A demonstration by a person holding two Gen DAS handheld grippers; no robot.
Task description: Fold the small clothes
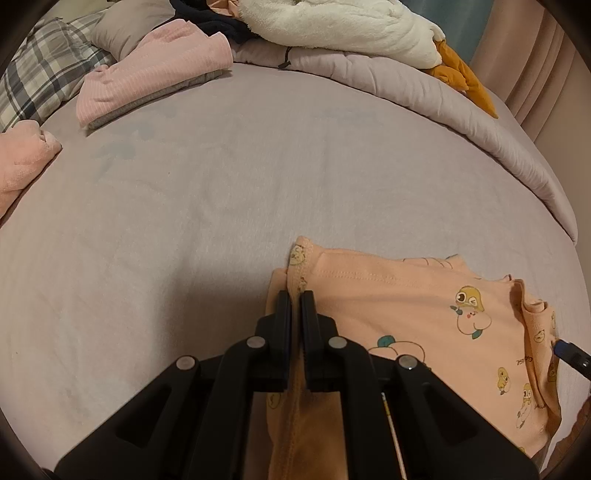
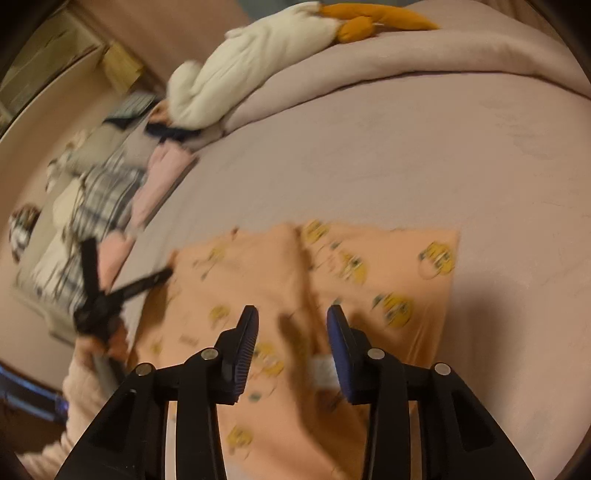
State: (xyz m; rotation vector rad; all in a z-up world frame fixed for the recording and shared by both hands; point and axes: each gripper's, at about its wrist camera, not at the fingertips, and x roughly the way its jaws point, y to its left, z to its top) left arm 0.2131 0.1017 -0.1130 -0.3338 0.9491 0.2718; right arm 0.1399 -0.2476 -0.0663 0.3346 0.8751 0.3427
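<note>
A peach child's garment (image 1: 406,314) printed with yellow cartoon chicks lies flat on the lilac bed sheet (image 1: 184,206), in the lower right of the left wrist view. My left gripper (image 1: 295,295) is shut on its left edge, with a ridge of cloth pinched between the pads. The right wrist view is blurred and shows the same garment (image 2: 369,258) spread under my right gripper (image 2: 291,317). That gripper hovers open above the cloth with nothing pressed between its blue pads. At the garment's far left corner the left gripper (image 2: 166,274) appears again. One blue fingertip of the right gripper (image 1: 570,352) shows at the garment's right side.
A folded pink and grey stack (image 1: 155,77) sits at the back left beside a plaid pillow (image 1: 44,74). More pink cloth (image 1: 22,158) lies at the left edge. A rolled lilac quilt (image 1: 443,96) with a white plush toy (image 1: 332,26) borders the back. A cream sleeve (image 2: 81,391) shows lower left.
</note>
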